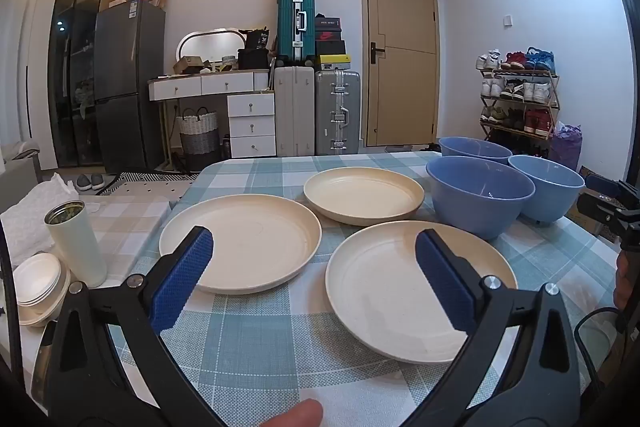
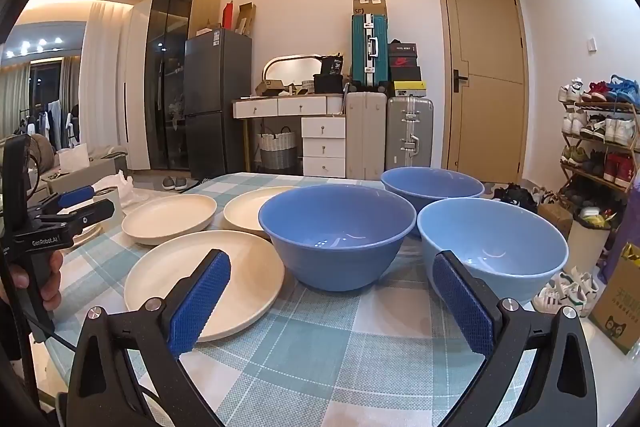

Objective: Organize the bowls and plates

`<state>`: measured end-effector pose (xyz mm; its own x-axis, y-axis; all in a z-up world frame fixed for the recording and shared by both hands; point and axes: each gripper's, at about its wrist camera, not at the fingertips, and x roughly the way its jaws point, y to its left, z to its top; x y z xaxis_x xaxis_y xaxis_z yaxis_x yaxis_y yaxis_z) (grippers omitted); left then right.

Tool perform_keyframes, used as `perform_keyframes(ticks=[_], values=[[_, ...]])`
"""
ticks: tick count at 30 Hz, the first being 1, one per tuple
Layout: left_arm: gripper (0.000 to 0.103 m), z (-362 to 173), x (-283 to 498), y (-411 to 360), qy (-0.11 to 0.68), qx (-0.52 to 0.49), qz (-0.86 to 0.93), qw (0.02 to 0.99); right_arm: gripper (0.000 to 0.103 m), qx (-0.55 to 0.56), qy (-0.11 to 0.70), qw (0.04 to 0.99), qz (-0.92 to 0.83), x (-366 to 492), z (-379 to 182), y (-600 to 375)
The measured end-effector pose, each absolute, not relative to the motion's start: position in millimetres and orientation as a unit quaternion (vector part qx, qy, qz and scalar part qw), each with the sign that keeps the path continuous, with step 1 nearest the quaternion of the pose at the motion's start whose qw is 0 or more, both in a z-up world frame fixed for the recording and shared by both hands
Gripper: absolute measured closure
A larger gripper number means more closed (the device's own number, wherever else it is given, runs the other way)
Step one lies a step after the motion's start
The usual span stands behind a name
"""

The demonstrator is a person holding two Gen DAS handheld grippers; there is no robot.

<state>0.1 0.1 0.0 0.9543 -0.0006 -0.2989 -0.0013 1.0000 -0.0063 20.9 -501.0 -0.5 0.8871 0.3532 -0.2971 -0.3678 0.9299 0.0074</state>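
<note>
Three cream plates lie apart on the checked tablecloth: a left plate (image 1: 240, 243), a far plate (image 1: 362, 197) and a near right plate (image 1: 412, 291). Three blue bowls stand to their right: a middle bowl (image 2: 338, 235), a far bowl (image 2: 432, 185) and a lighter right bowl (image 2: 492, 247). My left gripper (image 1: 314, 247) is open and empty, held above the near edges of the left and near right plates. My right gripper (image 2: 332, 271) is open and empty, just in front of the middle bowl. The left gripper also shows in the right wrist view (image 2: 76, 203).
A white tumbler (image 1: 76, 243) and stacked white bowls (image 1: 38, 285) stand off the table's left side. The table's right edge is close to the right bowl, with shoes and a cardboard box (image 2: 616, 311) on the floor below.
</note>
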Motion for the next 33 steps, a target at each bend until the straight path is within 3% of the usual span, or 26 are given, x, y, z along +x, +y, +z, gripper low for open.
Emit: perform_keyframes(ticks=[33], values=[[0.002,0.0,0.1,0.0,0.150,-0.002,0.000,0.989,0.000,-0.020,0.147,0.971,0.187,19.4,0.0,-500.4]])
